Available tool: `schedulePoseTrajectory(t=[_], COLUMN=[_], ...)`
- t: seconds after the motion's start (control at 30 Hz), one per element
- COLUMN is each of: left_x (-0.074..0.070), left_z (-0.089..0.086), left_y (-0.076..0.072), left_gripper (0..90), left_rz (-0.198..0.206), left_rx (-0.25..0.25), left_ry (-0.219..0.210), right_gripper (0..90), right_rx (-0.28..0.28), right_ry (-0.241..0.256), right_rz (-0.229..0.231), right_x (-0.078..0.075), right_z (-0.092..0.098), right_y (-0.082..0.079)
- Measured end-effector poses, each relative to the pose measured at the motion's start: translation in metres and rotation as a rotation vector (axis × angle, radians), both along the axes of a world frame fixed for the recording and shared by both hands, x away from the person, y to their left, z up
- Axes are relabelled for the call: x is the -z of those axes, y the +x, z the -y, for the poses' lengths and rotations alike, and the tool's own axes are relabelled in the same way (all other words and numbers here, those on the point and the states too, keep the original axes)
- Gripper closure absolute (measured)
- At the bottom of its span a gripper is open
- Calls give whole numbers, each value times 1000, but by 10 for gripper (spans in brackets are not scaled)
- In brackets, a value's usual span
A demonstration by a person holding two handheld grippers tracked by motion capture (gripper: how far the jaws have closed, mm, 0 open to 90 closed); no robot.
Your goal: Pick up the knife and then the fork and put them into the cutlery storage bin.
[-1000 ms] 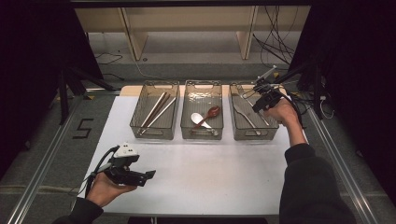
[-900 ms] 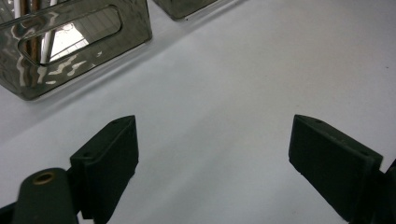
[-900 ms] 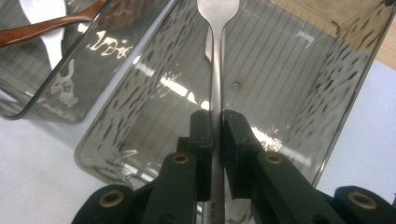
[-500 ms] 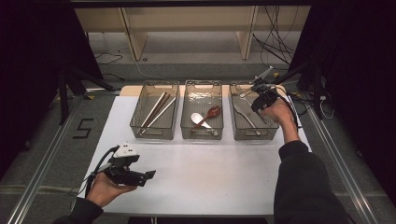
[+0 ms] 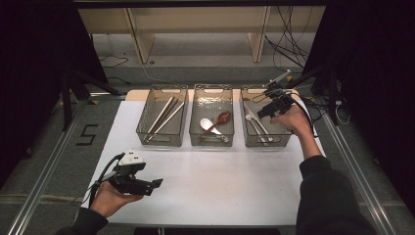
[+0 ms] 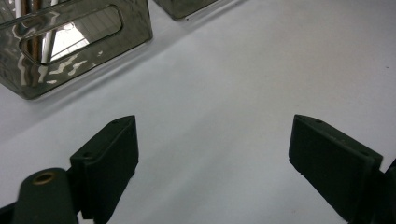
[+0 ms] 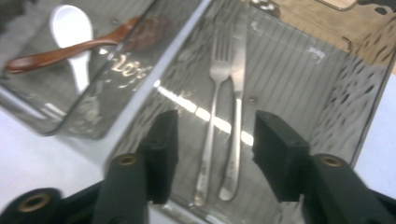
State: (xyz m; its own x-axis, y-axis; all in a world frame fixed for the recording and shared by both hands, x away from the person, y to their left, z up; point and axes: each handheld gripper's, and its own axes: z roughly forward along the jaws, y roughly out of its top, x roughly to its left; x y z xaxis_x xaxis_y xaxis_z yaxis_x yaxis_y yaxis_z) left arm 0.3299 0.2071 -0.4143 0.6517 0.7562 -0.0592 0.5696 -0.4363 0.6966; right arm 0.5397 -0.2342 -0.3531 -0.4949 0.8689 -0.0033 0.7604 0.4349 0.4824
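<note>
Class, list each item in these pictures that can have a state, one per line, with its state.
Left claw: open, holding nothing, above the white table.
Right claw: open, holding nothing, over the right bin.
Fork: lying flat in the right bin.
Left bin: holds chopsticks.
Middle bin: holds two spoons.

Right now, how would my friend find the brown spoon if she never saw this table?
Look at the white table with three clear plastic bins in a row at its far side, and pick the middle bin. Two spoons lie inside it. The dark reddish-brown wooden spoon lies slanted across the short white ceramic spoon; no other thing in the bins is that colour.
</note>
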Motion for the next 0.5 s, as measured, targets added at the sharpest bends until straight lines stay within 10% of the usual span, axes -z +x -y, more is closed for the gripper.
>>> schedulePoseTrajectory(t=[0.33, 0.5], left_x=[-1, -1], left_z=[-1, 0], left_y=[0, 0], left_gripper=[154, 154], left_rz=[1, 3], left_rx=[-1, 2], left_ry=[-4, -7], right_gripper=[356, 331], right_rx=[-77, -123], right_ry=[182, 192], right_rz=[41, 65], right_x=[2, 0], right_z=[-1, -11], right_y=[-43, -69])
